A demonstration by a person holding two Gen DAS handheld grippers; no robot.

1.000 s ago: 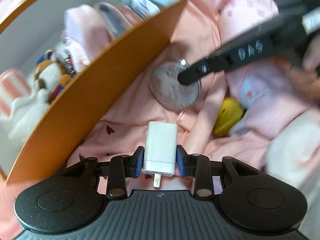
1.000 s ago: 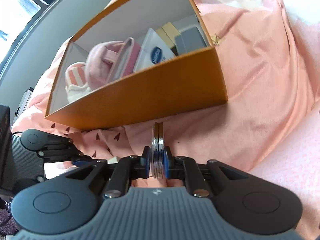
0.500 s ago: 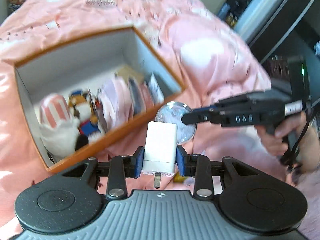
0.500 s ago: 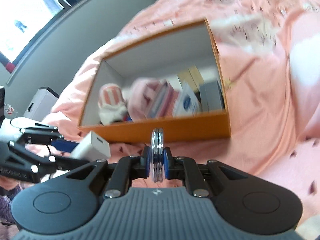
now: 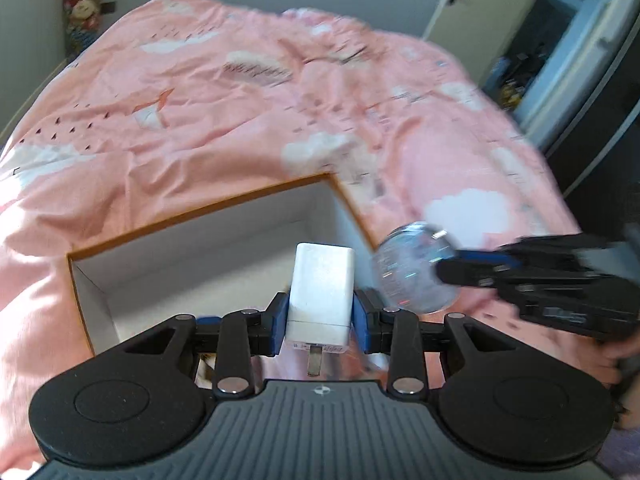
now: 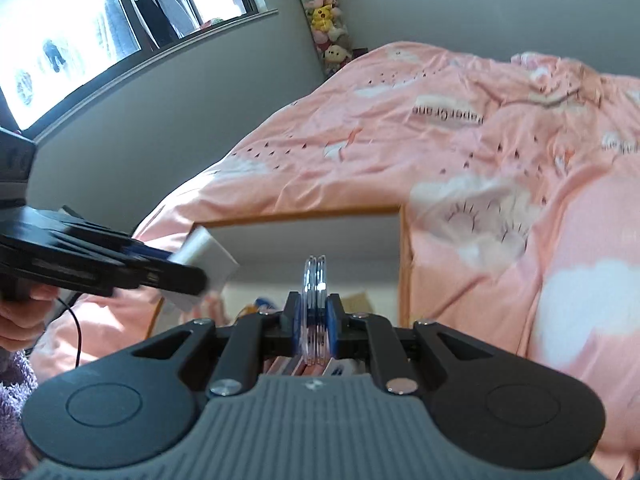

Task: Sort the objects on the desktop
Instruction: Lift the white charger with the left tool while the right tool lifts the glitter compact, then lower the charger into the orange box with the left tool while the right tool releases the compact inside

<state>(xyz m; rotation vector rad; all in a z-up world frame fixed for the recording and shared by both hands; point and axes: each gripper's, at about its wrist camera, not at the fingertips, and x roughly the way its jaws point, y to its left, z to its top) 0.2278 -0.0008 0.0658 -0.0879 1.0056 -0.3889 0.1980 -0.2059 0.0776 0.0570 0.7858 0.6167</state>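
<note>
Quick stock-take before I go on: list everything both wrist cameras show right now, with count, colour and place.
charger: one, white, between the left gripper's fingers, prong toward the camera
round case: one, clear and glittery, edge-on in the right gripper
box: one, orange outside, white inside, open on the bed
box contents: several, mostly hidden, count unclear
bedspread: one, pink with white clouds
plush toys: a stack, mixed colours, in the room corner
window: one, far wall
left gripper: black, blue pads, shut on charger
right gripper: black, blue pads, shut on round case
hand: one, at left gripper's handle
</note>
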